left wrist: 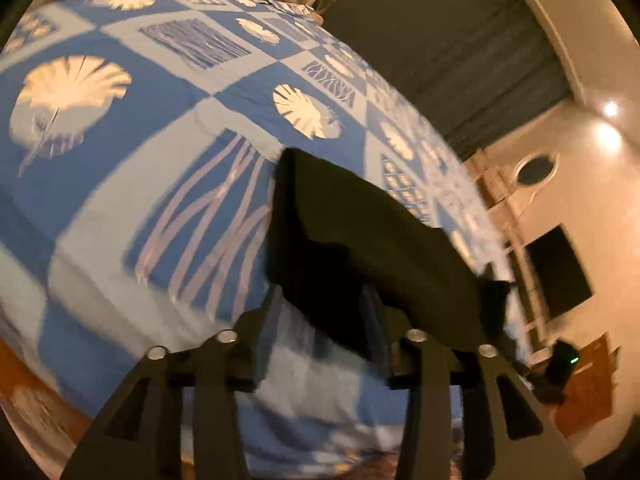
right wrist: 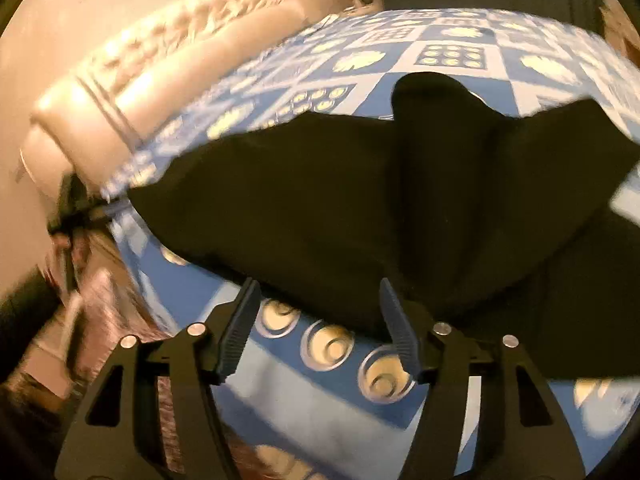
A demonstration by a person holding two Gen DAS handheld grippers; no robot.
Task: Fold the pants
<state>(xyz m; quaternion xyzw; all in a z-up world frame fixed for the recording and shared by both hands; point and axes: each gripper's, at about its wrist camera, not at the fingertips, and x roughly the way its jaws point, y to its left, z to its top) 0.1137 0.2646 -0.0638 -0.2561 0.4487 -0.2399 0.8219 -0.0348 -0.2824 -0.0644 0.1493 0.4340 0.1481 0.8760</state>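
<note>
Black pants (right wrist: 320,200) lie spread on a bed with a blue and white patterned cover (right wrist: 328,412). In the right wrist view my right gripper (right wrist: 318,304) is open, its two ribbed fingers (right wrist: 240,328) wide apart at the near edge of the pants, with nothing between them. In the left wrist view the pants (left wrist: 360,220) show as a dark folded shape ahead. My left gripper (left wrist: 324,304) is open; its fingers reach the near edge of the cloth, which hides their tips. The bed cover (left wrist: 120,160) fills that view's left.
A cream tufted headboard (right wrist: 160,52) stands at the far left in the right wrist view. In the left wrist view a dark curtain (left wrist: 460,40), a cream wall with a black screen (left wrist: 556,268) and lamps lie to the right. Wooden floor shows at the bed's edge (left wrist: 588,380).
</note>
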